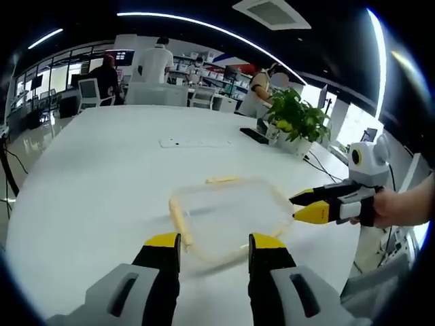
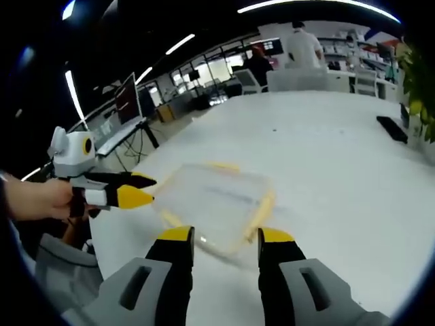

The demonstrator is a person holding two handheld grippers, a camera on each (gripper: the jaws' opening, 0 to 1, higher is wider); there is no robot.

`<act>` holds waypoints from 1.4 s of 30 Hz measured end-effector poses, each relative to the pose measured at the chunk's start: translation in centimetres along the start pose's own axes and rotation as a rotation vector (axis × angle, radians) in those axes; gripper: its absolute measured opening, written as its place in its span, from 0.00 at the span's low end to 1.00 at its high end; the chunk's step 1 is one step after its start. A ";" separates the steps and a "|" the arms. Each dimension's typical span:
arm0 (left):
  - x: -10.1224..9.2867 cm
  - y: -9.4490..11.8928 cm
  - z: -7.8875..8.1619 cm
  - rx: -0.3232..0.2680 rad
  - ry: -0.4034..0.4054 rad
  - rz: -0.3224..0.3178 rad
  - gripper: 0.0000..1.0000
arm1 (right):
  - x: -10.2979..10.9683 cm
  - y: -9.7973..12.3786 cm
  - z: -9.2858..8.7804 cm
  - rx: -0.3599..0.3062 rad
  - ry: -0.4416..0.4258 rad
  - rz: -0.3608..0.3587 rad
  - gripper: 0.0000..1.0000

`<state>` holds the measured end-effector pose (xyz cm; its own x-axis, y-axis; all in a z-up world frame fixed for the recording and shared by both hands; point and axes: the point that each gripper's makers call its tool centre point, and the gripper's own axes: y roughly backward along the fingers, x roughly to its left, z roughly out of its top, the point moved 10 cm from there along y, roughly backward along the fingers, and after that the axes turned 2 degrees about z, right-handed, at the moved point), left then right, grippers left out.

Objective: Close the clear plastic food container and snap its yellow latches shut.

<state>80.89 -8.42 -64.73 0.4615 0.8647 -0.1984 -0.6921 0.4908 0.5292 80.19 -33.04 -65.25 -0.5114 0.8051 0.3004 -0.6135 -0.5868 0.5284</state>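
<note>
You're on the approach, both grippers gaping and empty, left gripper (image 1: pixel 213 246) at bottom centre just short of the container (image 1: pixel 228 216) mid-frame on the table (image 1: pixel 102 176), right gripper (image 2: pixel 225 243) likewise, so next, I'd say, press a latch (image 2: pixel 262 209).

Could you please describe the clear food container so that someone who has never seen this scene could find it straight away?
Start from the large white table. Near its front edge, just beyond the yellow tips of the left hand-held gripper, lies the clear plastic food container, flat and rectangular. It is see-through with yellow latches along its sides, unlike the potted plant and the dark remote farther back.
</note>
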 end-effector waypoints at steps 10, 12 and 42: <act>-1.7 3.0 -2.0 -0.035 -0.141 -0.004 0.31 | 2.1 2.4 -1.3 -0.014 0.116 0.011 0.34; -2.1 3.7 -2.3 -0.039 -0.170 -0.016 0.31 | 2.5 2.9 -1.8 -0.016 0.125 0.013 0.34; -6.7 11.3 -6.7 -0.094 -0.246 0.005 0.29 | 6.8 8.7 -6.0 -0.037 0.255 -0.052 0.32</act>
<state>66.25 -7.89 -62.97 0.5713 0.8206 0.0165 -0.7379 0.5047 0.4480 67.73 -33.22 -63.37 -0.6111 0.7892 0.0613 -0.6619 -0.5519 0.5073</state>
